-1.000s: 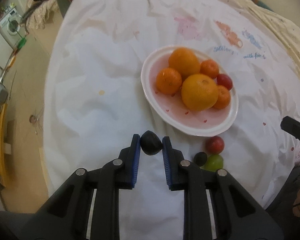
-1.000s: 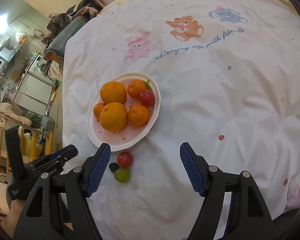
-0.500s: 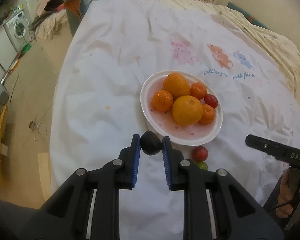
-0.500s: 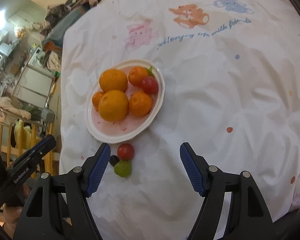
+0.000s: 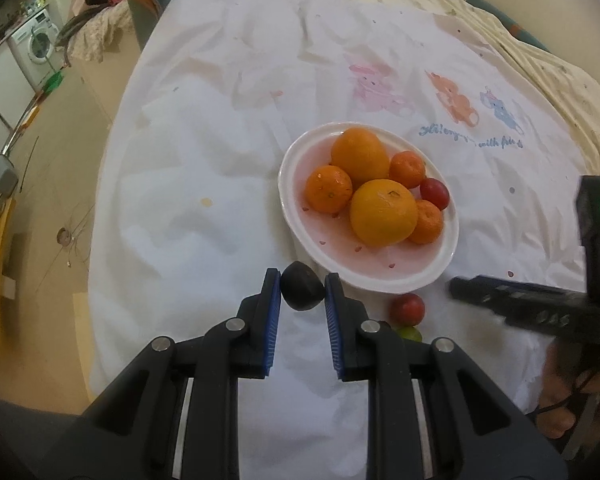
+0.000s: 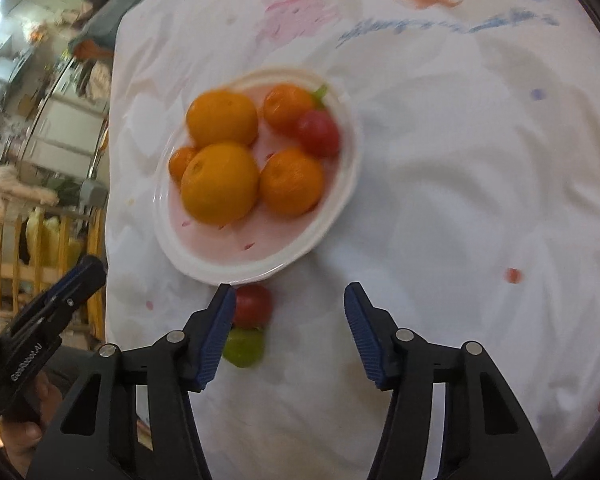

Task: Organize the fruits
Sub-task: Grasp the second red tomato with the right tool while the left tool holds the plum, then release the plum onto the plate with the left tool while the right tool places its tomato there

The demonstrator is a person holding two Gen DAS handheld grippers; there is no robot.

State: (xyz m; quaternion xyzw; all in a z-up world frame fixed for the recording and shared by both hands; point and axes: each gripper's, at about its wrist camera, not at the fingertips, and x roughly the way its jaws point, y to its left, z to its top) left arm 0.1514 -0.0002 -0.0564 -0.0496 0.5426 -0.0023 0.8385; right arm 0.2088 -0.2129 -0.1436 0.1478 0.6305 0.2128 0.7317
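From the left wrist view, the left gripper (image 5: 302,292) is clamped with both fingers on a dark plum (image 5: 302,286), just beside the near rim of the white plate (image 5: 384,280) of oranges on the bed (image 5: 204,152).

From the right wrist view, the right gripper (image 6: 290,304) has fingers apart, just closing, gripping nothing; a red fruit (image 6: 254,306) and green fruit (image 6: 246,346) lie beside its left finger.

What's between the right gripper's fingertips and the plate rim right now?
In the right wrist view, the loose red fruit lies on the cloth just short of the plate rim, beside the right gripper's left finger; the jaws, just narrowed, hold nothing.
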